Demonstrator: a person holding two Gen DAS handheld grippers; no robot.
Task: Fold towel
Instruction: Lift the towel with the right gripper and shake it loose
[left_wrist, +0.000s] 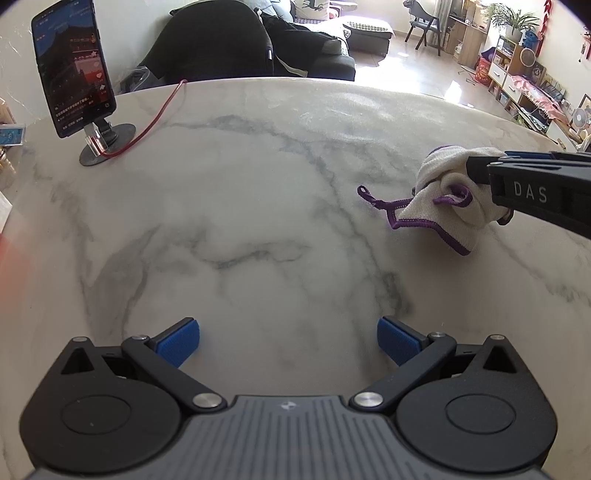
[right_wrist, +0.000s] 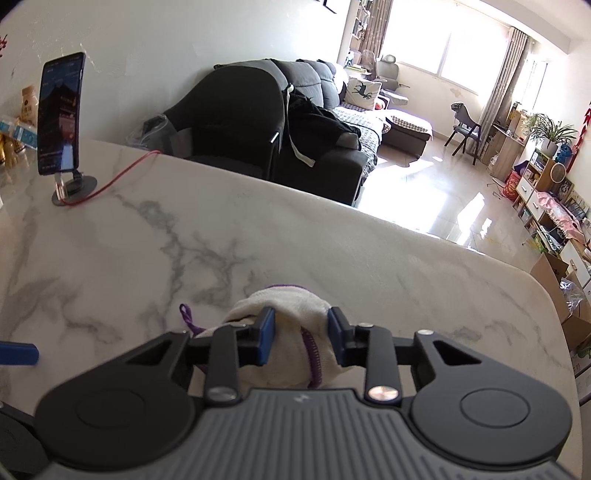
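towel (right_wrist: 284, 332) underside behind fingers (right_wrist: 266, 334)

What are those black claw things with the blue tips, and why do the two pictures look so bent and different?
They are two hand-held grippers, one in each of a person's hands; no robot arm is involved. Each carries a wide-angle camera looking along its two fingers, which bends the picture.

One picture looks out from the left gripper. Its blue pads stand wide apart over a bare patch of the marble table, holding nothing.

The other looks out from the right gripper. Its pads sit on either side of a bunched white towel with a purple edge and press into it. The left camera shows the same towel from the side, with that gripper reaching in from the right.

Also on the table: a phone on a small stand, with a red cable. Behind is a living room with a dark sofa.
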